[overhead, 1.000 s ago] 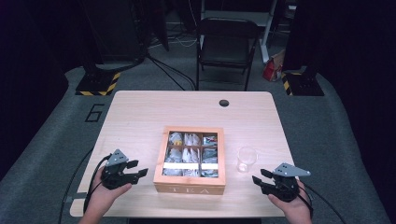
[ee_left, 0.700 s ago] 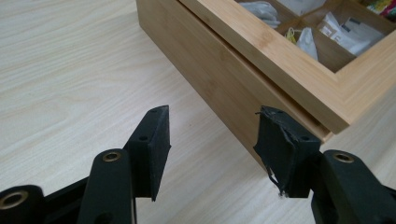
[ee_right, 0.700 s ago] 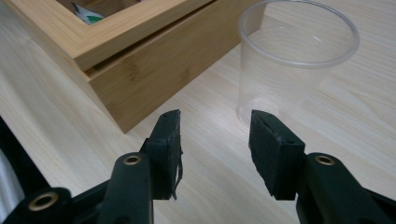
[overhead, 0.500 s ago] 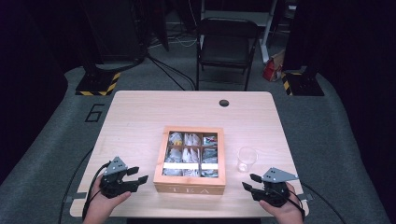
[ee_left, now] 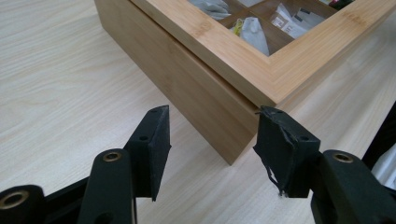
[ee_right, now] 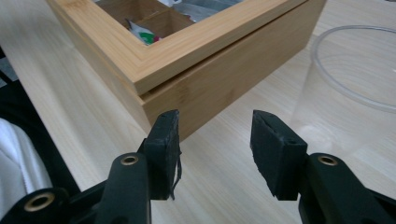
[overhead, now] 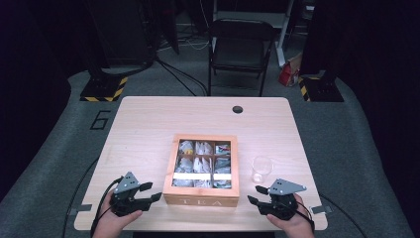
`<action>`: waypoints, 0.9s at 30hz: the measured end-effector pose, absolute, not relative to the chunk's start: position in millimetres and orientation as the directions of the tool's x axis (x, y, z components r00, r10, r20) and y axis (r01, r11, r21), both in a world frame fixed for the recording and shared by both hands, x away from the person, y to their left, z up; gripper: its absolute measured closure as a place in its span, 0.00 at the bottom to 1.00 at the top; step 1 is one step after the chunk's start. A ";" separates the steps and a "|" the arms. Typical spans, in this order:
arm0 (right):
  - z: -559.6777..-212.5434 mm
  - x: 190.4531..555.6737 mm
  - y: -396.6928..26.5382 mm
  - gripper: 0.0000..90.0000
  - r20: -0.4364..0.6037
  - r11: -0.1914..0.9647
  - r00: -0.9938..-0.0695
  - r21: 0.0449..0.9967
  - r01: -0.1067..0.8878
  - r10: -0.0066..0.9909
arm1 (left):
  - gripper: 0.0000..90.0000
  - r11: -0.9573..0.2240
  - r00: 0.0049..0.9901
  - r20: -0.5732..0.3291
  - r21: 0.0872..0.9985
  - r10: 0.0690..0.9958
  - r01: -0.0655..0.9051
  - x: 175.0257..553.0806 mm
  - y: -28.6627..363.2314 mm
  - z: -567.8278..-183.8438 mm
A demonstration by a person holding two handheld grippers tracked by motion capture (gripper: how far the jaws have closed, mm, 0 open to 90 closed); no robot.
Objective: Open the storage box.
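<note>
At the centre of the table (overhead: pixel 148 124), slightly toward its near edge, sits a wooden tea box (overhead: pixel 202 171) with a windowed lid, closed, its front panel lettered and facing the person. Through the lid the tea bags (overhead: pixel 198 163) are visible, sorted into compartments. At about 3 o'clock from the box, just beside it and not touching, stands an empty clear cup (overhead: pixel 261 169), upright. The left gripper (overhead: pixel 148 192) lies at roughly 8 o'clock from the box, close to the front left corner, with its jaws pointing toward 3 o'clock; the left gripper view shows that corner of the box (ee_left: pixel 233 84) just ahead of the jaws, which are parted with nothing between them and clear of the wood. The right gripper (overhead: pixel 255 194) sits at roughly 4 o'clock from the box, near the front right corner, jaws pointing toward 9 o'clock; in the right gripper view the box corner (ee_right: pixel 196 88) lies just beyond the parted, empty jaws, with the cup (ee_right: pixel 355 79) at about 2 o'clock from them. Both grippers are released and neither touches the box. A hand grips each tool at the table's near edge. Beyond the far edge stands a folding chair (overhead: pixel 240 49).
</note>
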State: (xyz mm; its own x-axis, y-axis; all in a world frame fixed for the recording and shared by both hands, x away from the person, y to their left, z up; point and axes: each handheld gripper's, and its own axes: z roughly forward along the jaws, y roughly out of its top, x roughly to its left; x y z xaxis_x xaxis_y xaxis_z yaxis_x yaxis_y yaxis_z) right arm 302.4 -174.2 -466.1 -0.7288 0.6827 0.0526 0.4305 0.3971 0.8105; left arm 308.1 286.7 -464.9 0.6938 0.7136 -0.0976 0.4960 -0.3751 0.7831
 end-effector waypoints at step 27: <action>-476.1 307.0 -148.2 0.52 0.057 0.459 -0.806 0.797 0.392 0.589 | 0.60 -0.410 0.747 -0.111 0.778 0.656 0.476 308.4 269.8 -471.5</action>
